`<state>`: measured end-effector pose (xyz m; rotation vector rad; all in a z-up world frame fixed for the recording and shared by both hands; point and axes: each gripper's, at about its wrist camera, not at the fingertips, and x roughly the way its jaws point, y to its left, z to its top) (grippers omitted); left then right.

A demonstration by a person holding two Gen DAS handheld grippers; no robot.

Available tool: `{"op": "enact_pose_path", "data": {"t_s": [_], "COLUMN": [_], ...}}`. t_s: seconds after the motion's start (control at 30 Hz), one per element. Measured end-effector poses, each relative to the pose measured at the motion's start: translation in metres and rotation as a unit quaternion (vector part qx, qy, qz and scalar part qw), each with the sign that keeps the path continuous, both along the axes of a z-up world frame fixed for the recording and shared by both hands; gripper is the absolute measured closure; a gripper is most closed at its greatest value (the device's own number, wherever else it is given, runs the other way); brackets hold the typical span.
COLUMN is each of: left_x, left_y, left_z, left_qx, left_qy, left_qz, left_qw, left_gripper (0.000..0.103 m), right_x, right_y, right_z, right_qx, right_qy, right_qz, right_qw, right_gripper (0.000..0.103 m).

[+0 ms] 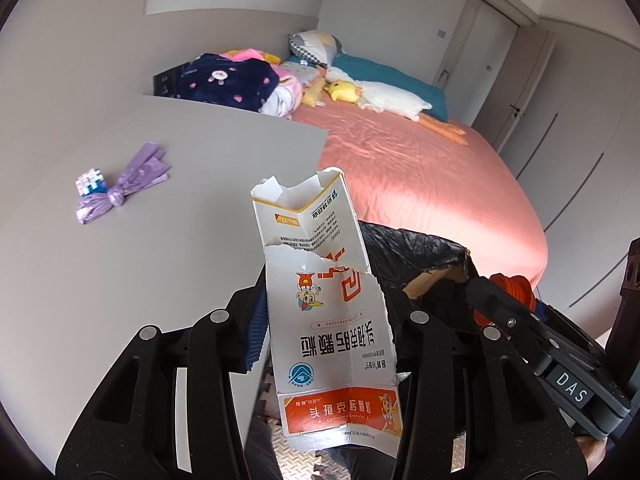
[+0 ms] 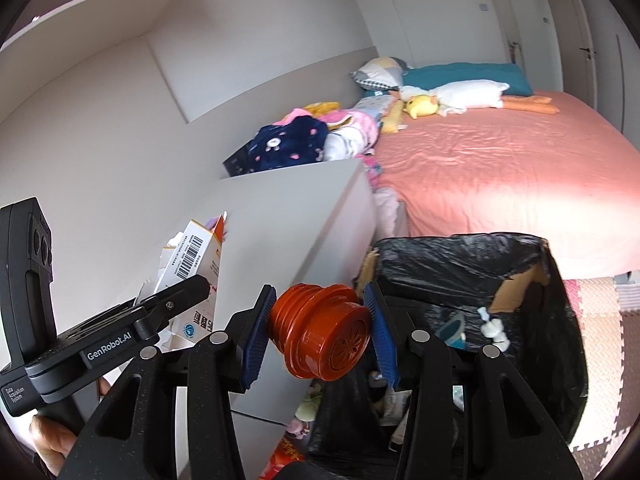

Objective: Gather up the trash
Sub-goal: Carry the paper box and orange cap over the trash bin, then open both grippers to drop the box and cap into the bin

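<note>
In the left wrist view, my left gripper (image 1: pixel 324 312) is shut on a torn white and orange medicine carton (image 1: pixel 320 280), which stands upright between the pads. In the right wrist view, my right gripper (image 2: pixel 320 332) is shut on an orange ribbed plastic cap (image 2: pixel 320 332), which lies sideways between the blue pads. A cardboard box lined with a black bag (image 2: pixel 460 248) stands just beyond the cap, with several bits of rubbish inside. The same box (image 1: pixel 420 248) shows behind the carton. Each view also catches the other gripper: the left gripper (image 2: pixel 188 292) with the carton (image 2: pixel 192 248), and the cap (image 1: pixel 516 284).
A grey cabinet top (image 1: pixel 180 220) lies to the left with a knotted purple bag (image 1: pixel 120 188) and a small checkered item (image 1: pixel 92 182) on it. A bed with a pink sheet (image 1: pixel 420 168), plush toys and piled clothes (image 1: pixel 228 80) lies behind. Foam mats (image 2: pixel 600 340) cover the floor.
</note>
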<state>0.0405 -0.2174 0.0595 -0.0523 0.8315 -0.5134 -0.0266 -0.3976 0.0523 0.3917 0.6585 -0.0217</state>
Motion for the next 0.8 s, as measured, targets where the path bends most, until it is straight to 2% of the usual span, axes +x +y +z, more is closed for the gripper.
{"op": "enact_pose_path", "data": {"t_s": [0.37,0.7,0.73,0.8], "left_x": [-0.005,-0.013,-0.013,-0.012], "left_y": [-0.041,-0.082,-0.085,-0.091], "left_z": [-0.001,-0.012,-0.014,-0.018], "left_qx": [0.010,0.027,0.026,0.024], "left_qy": [0.004,0.014,0.017,0.027], "left_qz": [-0.052,-0.107,-0.113,-0.133], "left_qw": [0.9986,0.9938,0.9932,0.9905], "left_gripper": [0.059,0.057,0.051,0.031], "right_x": [-0.018,-0.027,-0.028,-0.027], "right_y": [-0.043,-0.080,-0.083,-0.090], "right_z": [-0.005,-0.014,-0.014,-0.016], "right_qx": [0.004,0.016,0.016,0.020], "right_qy": [0.006,0.017,0.018,0.027], "right_qz": [-0.051,-0.095,-0.099,-0.107], "right_qw": [0.999,0.995,0.995,0.994], "right_gripper": [0.056,0.056,0.056,0.053]}}
